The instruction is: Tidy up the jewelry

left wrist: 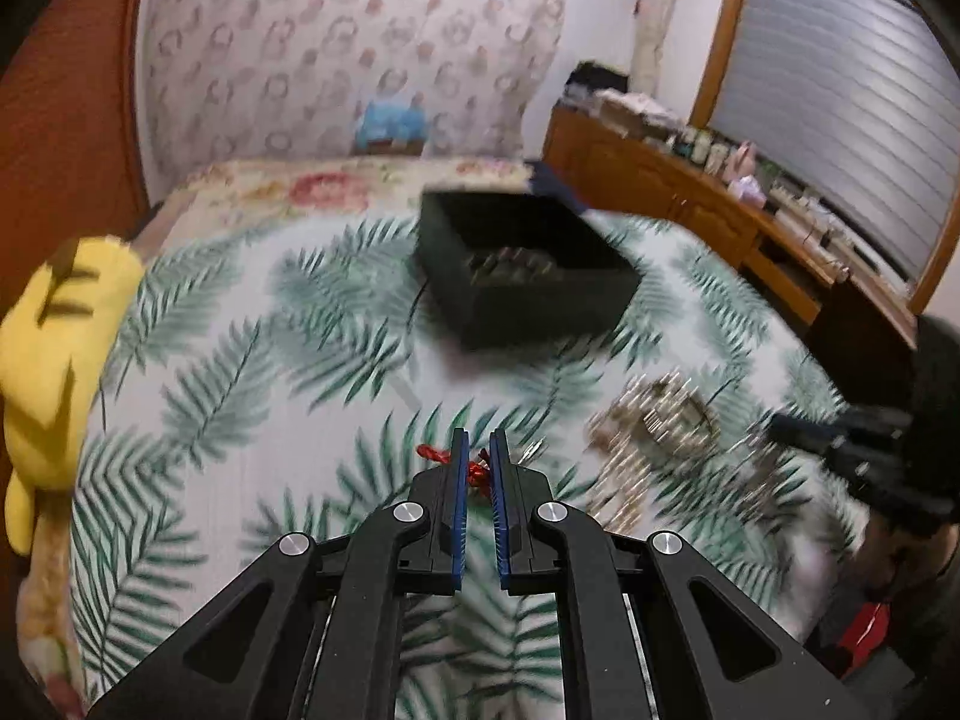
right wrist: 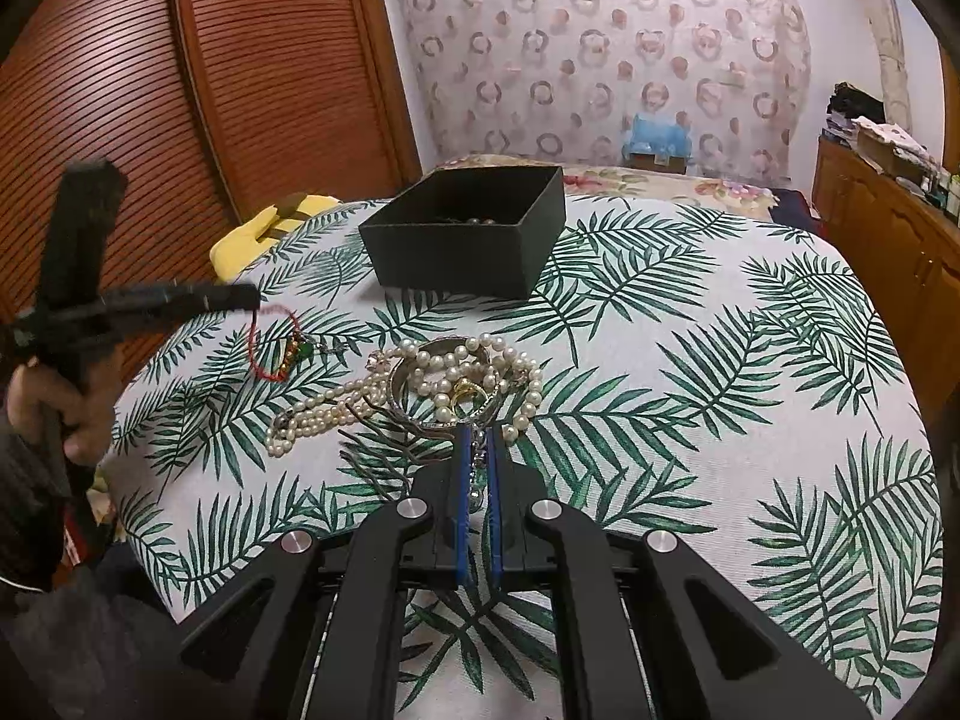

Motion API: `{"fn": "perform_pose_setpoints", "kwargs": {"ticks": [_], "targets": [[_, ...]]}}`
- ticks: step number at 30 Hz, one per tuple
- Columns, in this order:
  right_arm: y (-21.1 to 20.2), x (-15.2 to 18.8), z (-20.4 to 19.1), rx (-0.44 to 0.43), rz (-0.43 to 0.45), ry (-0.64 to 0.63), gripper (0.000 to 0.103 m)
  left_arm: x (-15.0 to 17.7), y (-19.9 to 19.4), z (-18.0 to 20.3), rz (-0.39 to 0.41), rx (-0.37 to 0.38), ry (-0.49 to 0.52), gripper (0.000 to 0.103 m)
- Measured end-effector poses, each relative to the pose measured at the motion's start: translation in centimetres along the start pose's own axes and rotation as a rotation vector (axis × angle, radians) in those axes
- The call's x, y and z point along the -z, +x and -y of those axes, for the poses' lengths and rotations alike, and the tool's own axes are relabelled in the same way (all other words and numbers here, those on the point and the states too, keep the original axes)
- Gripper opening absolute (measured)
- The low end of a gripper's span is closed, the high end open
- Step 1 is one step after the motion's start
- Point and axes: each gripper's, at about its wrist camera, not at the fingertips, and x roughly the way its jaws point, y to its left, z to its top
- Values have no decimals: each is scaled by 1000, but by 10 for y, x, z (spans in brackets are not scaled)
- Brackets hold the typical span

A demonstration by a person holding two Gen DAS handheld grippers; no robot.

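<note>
Left gripper (left wrist: 479, 450) pinches red cord bracelet (right wrist: 273, 348); right gripper (right wrist: 478, 450) narrowed around silver chain (right wrist: 478, 456). Pearl necklace (right wrist: 336, 405) heaped mid-bed (right wrist: 690, 312), black box (right wrist: 462, 249) beyond, broad bare cloth rightward.

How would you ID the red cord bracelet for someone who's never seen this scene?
Start at the black open box on the palm-leaf cloth; nearer the camera lies a heap of white pearl strands. Just left of the heap, under the left tool, hangs the red cord bracelet. It is the only red piece: a thin cord loop with a green bead, not pearls or metal.
</note>
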Motion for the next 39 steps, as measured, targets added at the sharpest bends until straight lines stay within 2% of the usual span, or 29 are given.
{"fn": "perform_pose_setpoints", "kwargs": {"ticks": [7,10,11,14,19,22,24,26,30,32,39], "targets": [[3,1,-1,2,-9,0,6,14,6,-13,-41,-44,-7,7],[4,1,0,-2,-14,4,0,14,5,-12,-36,-54,10,9],[4,1,0,0,-14,3,0,13,4,-10,-34,-53,12,13],[5,1,1,-1,-16,1,0,9,-1,-3,-10,-45,27,35],[8,4,3,2,-25,5,0,6,-1,9,1,-32,66,35],[9,6,5,0,-30,12,0,6,10,15,-24,-26,87,32],[9,6,5,-4,-33,16,0,5,19,15,-46,-15,82,23],[9,7,5,-5,-36,17,0,3,27,16,-60,-9,89,22],[7,8,4,-8,-40,18,1,2,34,13,-72,8,73,7],[5,10,4,-11,-39,20,1,2,32,13,-60,17,65,3],[7,16,1,-17,-54,14,4,-4,13,12,6,36,48,3]]}}
